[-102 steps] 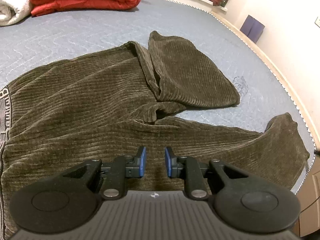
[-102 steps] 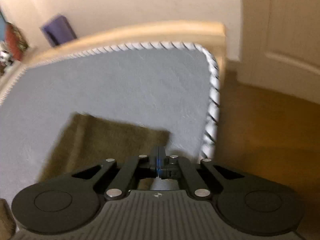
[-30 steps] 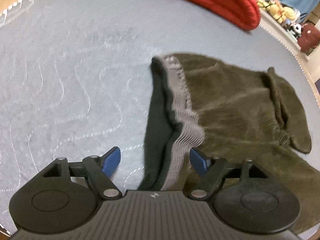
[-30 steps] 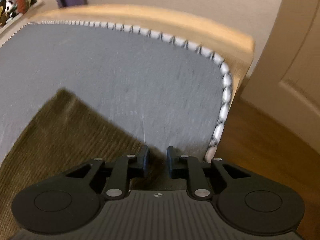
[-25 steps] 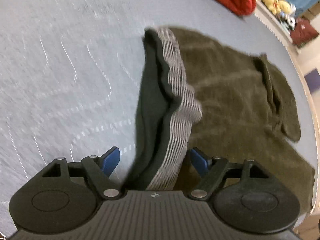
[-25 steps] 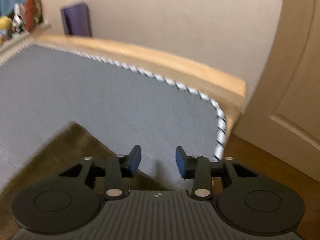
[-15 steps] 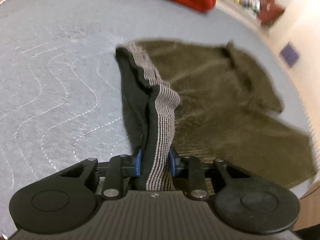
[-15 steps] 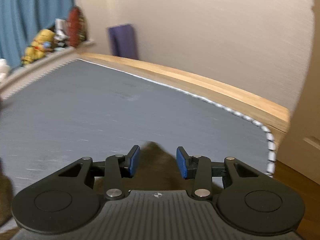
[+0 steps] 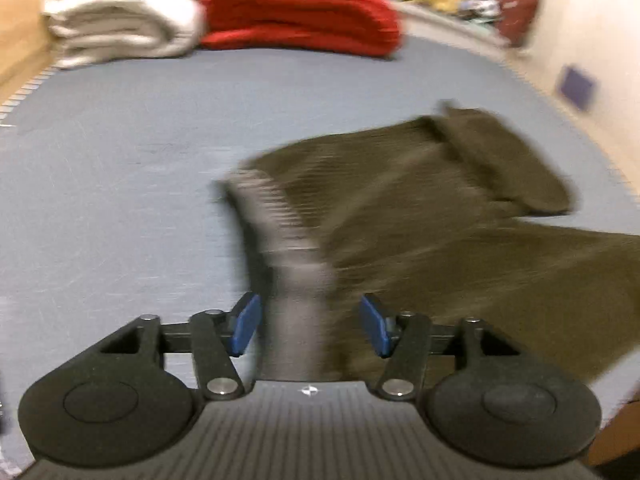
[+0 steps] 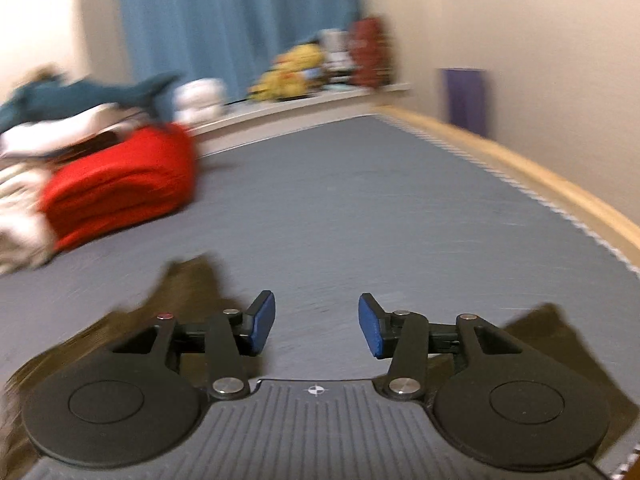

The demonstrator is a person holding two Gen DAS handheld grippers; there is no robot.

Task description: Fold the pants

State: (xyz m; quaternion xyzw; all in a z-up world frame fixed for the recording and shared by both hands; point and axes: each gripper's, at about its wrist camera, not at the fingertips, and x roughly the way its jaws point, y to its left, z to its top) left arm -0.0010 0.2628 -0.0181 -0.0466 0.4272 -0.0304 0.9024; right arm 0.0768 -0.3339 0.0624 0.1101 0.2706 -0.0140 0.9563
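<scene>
Dark olive corduroy pants (image 9: 440,216) lie on the grey-blue mattress (image 9: 120,184), blurred by motion. Their grey ribbed waistband (image 9: 292,264) runs toward me and passes between the blue pads of my left gripper (image 9: 310,326), which is open with clear gaps either side. In the right wrist view my right gripper (image 10: 316,326) is open and empty above the mattress (image 10: 360,200), with parts of the pants (image 10: 188,280) below it at left and at right (image 10: 560,340).
A folded red blanket (image 9: 296,8) and a white blanket (image 9: 120,12) lie at the far end of the bed. Stuffed toys (image 10: 296,72) line a ledge by a blue curtain. The wooden bed frame (image 10: 540,176) borders the right side.
My left gripper was shut on the waistband half a second ago and has opened. My right gripper stays open and has swung up and left, toward the far end of the bed.
</scene>
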